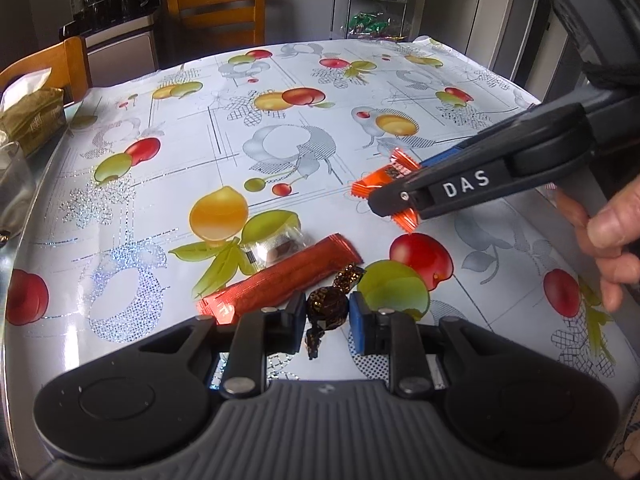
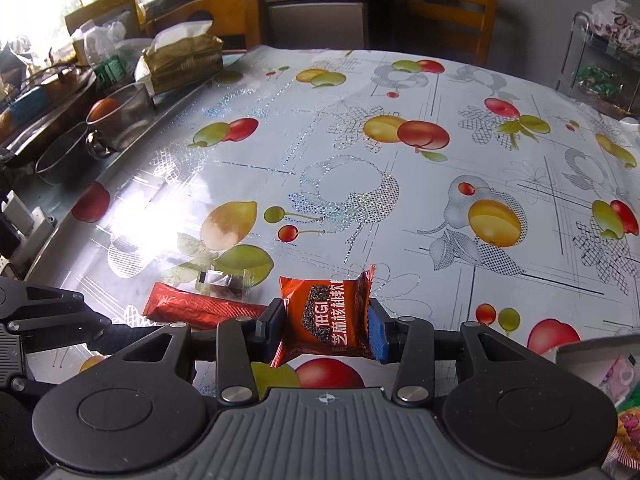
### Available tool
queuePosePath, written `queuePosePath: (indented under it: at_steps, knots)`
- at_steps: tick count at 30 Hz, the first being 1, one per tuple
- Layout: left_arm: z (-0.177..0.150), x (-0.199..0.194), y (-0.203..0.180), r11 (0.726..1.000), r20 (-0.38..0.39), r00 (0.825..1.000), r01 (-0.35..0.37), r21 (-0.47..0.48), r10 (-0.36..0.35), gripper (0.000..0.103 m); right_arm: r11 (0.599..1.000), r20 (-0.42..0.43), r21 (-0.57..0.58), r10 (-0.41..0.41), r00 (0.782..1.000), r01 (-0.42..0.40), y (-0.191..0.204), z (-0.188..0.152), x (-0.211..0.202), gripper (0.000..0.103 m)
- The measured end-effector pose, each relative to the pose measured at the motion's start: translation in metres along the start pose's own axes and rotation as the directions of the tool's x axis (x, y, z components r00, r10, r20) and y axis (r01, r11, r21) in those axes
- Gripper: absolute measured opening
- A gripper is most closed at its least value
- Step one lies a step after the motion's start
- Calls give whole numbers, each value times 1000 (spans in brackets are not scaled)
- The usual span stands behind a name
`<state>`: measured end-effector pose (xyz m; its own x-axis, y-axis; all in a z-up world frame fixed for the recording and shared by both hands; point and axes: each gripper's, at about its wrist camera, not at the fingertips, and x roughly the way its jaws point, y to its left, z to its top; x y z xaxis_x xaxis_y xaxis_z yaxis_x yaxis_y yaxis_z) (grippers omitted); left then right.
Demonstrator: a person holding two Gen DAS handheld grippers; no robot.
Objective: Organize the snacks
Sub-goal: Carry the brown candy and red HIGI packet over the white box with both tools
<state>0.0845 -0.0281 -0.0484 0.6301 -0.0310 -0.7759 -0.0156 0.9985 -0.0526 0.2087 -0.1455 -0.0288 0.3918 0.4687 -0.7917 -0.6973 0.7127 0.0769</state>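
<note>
Two grippers work over a table (image 1: 168,184) covered in a fruit-print cloth. Going left to right in the left wrist view: a clear-wrapped sweet (image 1: 276,249) lies on the cloth, touching the far edge of a long red stick packet (image 1: 280,278) that lies slantwise. Just right of the packet's near end, the left gripper (image 1: 325,312) has its jaws narrow and clamped on a dark brown twist-wrapped candy (image 1: 326,307), whose gold-speckled wrapper ends stick out above and below the pads. Further right, the right gripper (image 1: 394,204) reaches in from the side, pinching an orange snack packet (image 1: 384,184) by its two edges; the packet appears lifted off the cloth. A hand (image 1: 612,236) grips its handle at the far right edge
</note>
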Motion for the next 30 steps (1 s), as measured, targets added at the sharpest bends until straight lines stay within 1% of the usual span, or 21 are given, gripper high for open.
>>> queuePosePath:
  at_steps: [14,30]
  knots:
    - [3,-21,-20,999,38,999,-9,38,8,21,998,62,62,-21,998,17,-11,-20,-43,43]
    - [14,-26,-51,996,68,997,14,89,-20,21,993,108,108,-50,993,38,-31,-36,-78,43]
